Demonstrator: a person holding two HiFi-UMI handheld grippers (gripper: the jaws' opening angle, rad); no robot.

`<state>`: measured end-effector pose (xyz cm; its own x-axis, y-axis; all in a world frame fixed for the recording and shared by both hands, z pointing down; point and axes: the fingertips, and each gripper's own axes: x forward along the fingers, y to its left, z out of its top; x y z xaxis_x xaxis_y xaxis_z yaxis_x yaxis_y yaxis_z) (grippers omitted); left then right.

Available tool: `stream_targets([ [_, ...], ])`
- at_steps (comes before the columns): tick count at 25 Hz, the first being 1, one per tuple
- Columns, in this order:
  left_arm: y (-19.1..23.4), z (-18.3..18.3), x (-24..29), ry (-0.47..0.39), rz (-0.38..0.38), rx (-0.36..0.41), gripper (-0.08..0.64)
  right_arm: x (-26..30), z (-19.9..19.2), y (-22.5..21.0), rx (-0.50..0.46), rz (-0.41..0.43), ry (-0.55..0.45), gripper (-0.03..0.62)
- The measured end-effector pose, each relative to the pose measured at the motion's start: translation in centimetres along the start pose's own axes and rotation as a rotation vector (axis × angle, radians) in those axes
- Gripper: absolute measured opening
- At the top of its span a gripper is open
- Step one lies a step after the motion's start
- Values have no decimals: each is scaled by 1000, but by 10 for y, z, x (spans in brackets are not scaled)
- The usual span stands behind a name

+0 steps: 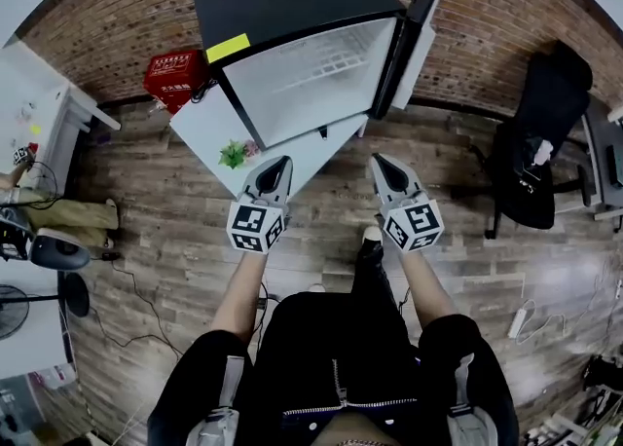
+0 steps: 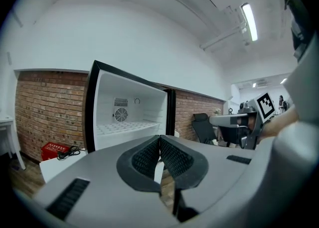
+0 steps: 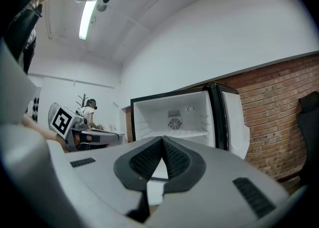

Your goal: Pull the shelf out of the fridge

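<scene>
A small black fridge stands on a white table against the brick wall, its door swung open to the right. Inside, a white wire shelf lies across the white cavity; it also shows as the shelf in the left gripper view and as the shelf in the right gripper view. My left gripper and right gripper hover side by side in front of the fridge, well short of it. Both are shut with nothing between the jaws.
The white table carries a small green plant at its front. A red crate sits on the floor to the left. A black office chair stands at the right. Desks and cables line both sides.
</scene>
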<state>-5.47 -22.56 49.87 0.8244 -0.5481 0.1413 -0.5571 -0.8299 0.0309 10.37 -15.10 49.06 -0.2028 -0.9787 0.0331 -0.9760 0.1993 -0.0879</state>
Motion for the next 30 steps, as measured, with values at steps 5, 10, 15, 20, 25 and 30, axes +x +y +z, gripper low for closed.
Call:
stream_targets([
  [5,5,11,44,-2,97,-13,20,37,5,-43,7,98,13,2],
  [10,18,20,65,-10,192,-43,20,71,16,-60,-21,198,32,2],
  [15,20,27,99,-11,278,-69,20,99,22,-94,-25,293,52,2],
  [20,20,28,120,-8,330,-94,20,116,18,-110,-21,361,68,2],
  [25,26,31,130,-6,344,-92,20,127,9,-110,-5,386,85,2],
  [30,40,35,132,-8,326,-75,21,137,12,-99,-5,382,80,2],
])
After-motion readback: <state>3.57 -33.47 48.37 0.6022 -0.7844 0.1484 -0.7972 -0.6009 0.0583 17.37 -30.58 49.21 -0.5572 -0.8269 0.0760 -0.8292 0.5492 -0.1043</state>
